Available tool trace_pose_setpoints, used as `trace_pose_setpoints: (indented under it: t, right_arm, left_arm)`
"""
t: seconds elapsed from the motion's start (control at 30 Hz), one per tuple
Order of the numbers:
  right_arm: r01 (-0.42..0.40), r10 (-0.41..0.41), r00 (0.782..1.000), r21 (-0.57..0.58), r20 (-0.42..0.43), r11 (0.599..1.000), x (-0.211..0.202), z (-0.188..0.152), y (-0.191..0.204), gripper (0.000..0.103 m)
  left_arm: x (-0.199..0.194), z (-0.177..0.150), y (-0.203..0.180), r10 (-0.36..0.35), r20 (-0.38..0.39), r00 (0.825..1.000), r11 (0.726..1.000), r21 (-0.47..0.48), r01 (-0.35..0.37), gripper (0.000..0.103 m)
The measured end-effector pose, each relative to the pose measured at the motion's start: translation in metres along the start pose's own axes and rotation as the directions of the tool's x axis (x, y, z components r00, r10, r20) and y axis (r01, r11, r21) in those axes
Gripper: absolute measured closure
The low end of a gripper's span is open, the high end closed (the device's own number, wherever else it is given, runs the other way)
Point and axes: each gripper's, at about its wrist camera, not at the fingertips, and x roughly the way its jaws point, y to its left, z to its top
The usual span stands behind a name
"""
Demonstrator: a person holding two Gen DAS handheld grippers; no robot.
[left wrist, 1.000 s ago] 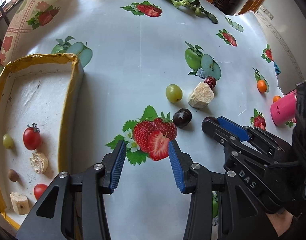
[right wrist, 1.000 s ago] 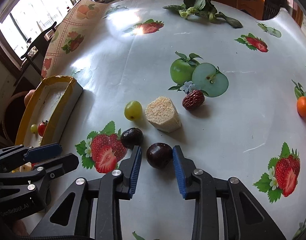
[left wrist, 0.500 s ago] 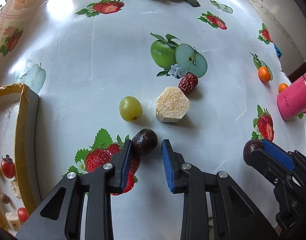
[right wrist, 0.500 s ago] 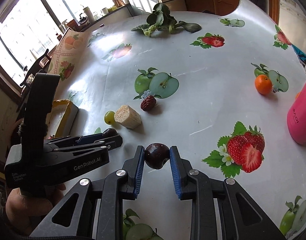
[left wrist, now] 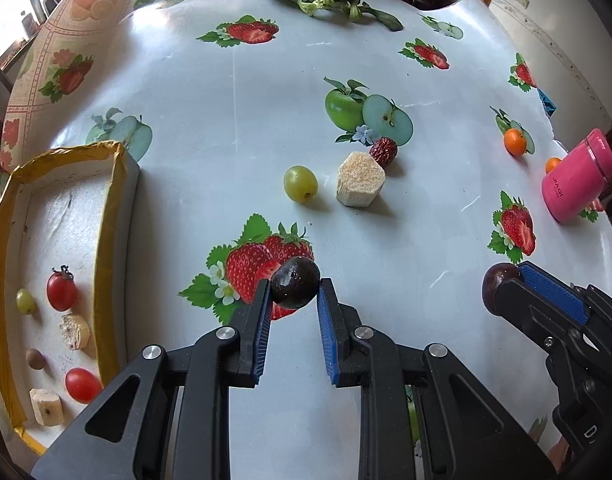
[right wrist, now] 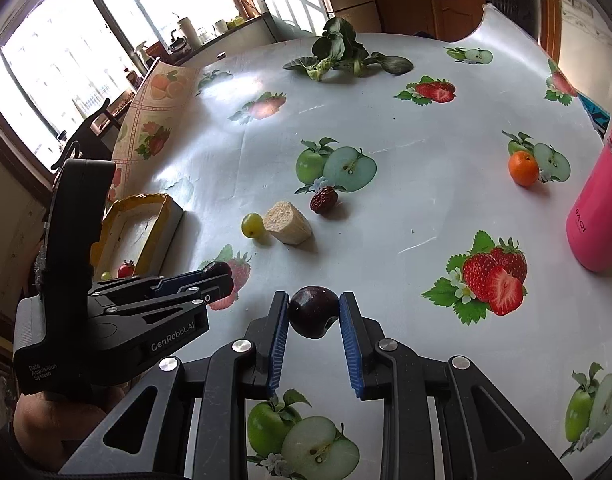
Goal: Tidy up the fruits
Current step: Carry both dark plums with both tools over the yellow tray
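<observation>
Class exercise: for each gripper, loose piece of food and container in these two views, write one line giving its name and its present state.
left gripper: shut on dark plum, lifted.
right gripper: shut on purple plum, lifted.
green grape: loose on the table.
beige chunk: resting beside the grape.
red date: lying behind the chunk.
yellow-edged tray: open, holding tomatoes, a grape and chunks.
pink flask: closed, on the table.

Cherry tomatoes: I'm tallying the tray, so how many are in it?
2. One cherry tomato lies mid-tray beside a green grape; another sits near the tray's front end. None looks hidden.
</observation>
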Motion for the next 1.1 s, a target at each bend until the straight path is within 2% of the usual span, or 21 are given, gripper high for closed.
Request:
trace_pose_setpoints:
  t: [0.6,1.1]
  right_arm:
    - [-0.031,0.034,0.999,-0.092,0.024,0.995,-0.024,-0.01,0.067,0.077]
    - [-0.07,0.072,0.997,-0.163,0.011,0.984,-0.019,-0.013,0.116,0.077]
  left_arm:
    - [-0.054,-0.03,0.047,0.029,0.063,0.998,0.998,-0.064,-0.025,0.083]
    - [-0.073,-0.045,0.093,0.063,0.073,0.995,0.989,-0.137,-0.052,0.083]
